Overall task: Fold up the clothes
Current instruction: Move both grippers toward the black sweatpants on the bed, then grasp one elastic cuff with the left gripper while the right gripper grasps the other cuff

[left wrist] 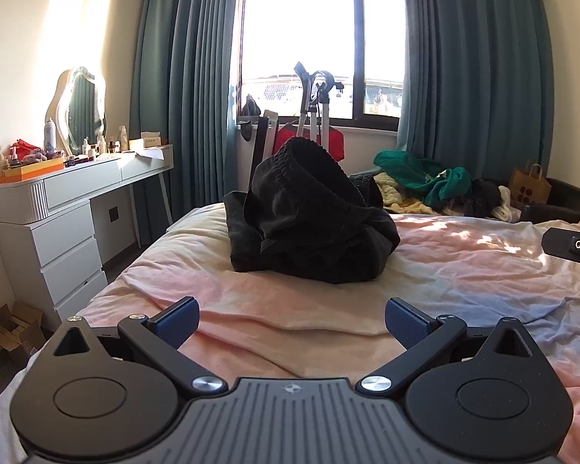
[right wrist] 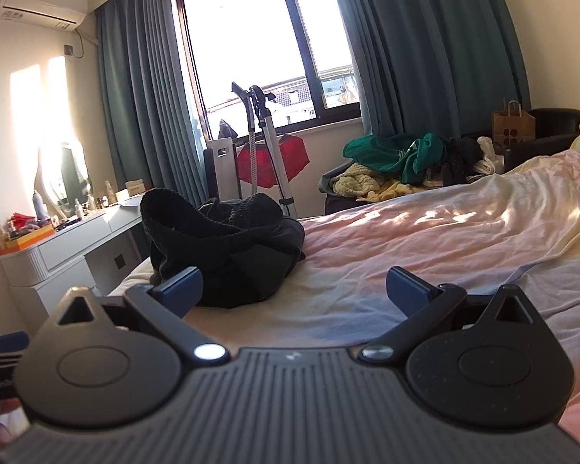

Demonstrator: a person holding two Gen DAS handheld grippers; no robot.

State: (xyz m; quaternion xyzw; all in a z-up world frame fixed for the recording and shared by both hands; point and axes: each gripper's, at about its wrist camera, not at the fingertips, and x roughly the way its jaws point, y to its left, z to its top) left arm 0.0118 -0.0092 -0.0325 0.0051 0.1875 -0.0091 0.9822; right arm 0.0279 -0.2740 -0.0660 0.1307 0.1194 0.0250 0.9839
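Fingers (left wrist: 408, 324) spread (label unreadable) before black garment (left wrist: 309, 224).

home bedroom | bed (left wrist: 444, 266) with pink sheet | white vanity (left wrist: 69, 193), mirror (left wrist: 82, 106), cosmetics | teal curtains (left wrist: 471, 58) at window (left wrist: 301, 31) | wall AC (right wrist: 38, 9) | clothes pile (right wrist: 406, 166)

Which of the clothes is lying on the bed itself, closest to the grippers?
The crumpled black garment, alone on the pink bedspread ahead of both open grippers. The green and yellow clothes are piled beyond the bed.
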